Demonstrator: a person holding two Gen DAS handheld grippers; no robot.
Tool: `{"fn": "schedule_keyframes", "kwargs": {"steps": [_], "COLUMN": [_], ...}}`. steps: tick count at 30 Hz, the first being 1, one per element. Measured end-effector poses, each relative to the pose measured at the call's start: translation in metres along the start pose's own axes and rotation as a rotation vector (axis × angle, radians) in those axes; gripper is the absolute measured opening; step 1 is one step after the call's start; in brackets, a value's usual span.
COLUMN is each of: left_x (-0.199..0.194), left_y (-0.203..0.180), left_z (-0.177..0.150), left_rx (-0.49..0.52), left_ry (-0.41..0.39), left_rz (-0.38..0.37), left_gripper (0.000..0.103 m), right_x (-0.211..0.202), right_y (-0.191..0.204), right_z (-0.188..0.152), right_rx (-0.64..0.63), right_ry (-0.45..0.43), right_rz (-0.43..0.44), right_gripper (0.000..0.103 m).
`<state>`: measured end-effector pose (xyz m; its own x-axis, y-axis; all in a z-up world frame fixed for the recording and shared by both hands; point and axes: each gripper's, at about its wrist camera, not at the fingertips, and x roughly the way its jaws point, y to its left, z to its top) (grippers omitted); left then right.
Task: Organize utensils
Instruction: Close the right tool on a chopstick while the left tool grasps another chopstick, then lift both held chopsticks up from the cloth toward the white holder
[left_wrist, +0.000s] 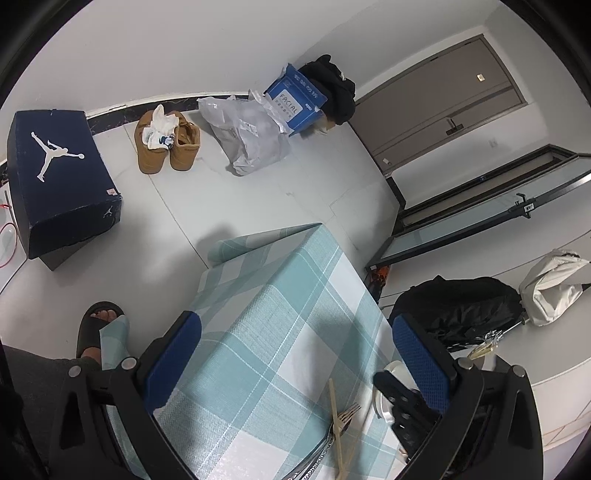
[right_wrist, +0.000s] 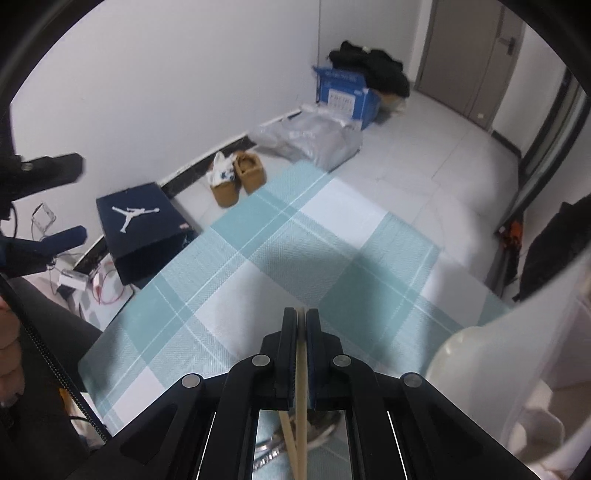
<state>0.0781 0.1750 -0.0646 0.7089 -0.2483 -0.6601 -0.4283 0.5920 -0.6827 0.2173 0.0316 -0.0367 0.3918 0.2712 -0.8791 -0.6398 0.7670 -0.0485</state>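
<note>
My right gripper (right_wrist: 301, 314) is shut on a pair of wooden chopsticks (right_wrist: 302, 387), which run back between its fingers over the checked tablecloth (right_wrist: 295, 258). Metal utensils (right_wrist: 273, 448) lie on the cloth beneath it. In the left wrist view my left gripper (left_wrist: 301, 345) is open and empty above the tablecloth (left_wrist: 280, 332). The chopsticks (left_wrist: 338, 428) and a fork (left_wrist: 347, 415) show near the lower edge there, with the right gripper's black finger (left_wrist: 397, 402) beside them. The left gripper also shows at the left of the right wrist view (right_wrist: 70, 199).
A white container (right_wrist: 480, 369) stands at the table's right. On the floor are a navy shoe box (left_wrist: 59, 177), tan shoes (left_wrist: 168, 140), a plastic bag (left_wrist: 247, 136) and a blue carton (left_wrist: 295, 98). A black bag (left_wrist: 461, 306) lies right of the table. My foot in a sandal (left_wrist: 98, 328) is at the left.
</note>
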Motion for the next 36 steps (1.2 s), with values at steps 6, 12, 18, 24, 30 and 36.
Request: {"fn": "schedule_keyframes", "kwargs": {"steps": [6, 12, 18, 24, 30, 36], "left_x": [0.004, 0.017, 0.036, 0.047, 0.055, 0.058], "left_y": [-0.015, -0.026, -0.039, -0.053, -0.053, -0.047], "left_z": [-0.012, -0.025, -0.044, -0.065, -0.075, -0.081], "left_rx": [0.090, 0.140, 0.213, 0.282, 0.279, 0.173], "left_ry": [0.004, 0.053, 0.132, 0.189, 0.222, 0.251], "left_rz": [0.028, 0.041, 0.066, 0.095, 0.126, 0.083], "left_gripper": [0.102, 0.102, 0.101, 0.101, 0.101, 0.096], "right_x": [-0.042, -0.080, -0.111, -0.136, -0.151, -0.153], "right_y": [-0.017, -0.036, -0.061, -0.085, -0.102, -0.117], "right_z": [-0.018, -0.041, -0.065, -0.093, -0.119, -0.138], "right_rx": [0.068, 0.152, 0.263, 0.359, 0.423, 0.472], "right_ry": [-0.109, -0.214, -0.301, -0.386, -0.456, -0.497], "right_rz": [0.003, 0.007, 0.017, 0.024, 0.048, 0.068], "right_gripper": [0.004, 0.004, 0.004, 0.004, 0.004, 0.004]}}
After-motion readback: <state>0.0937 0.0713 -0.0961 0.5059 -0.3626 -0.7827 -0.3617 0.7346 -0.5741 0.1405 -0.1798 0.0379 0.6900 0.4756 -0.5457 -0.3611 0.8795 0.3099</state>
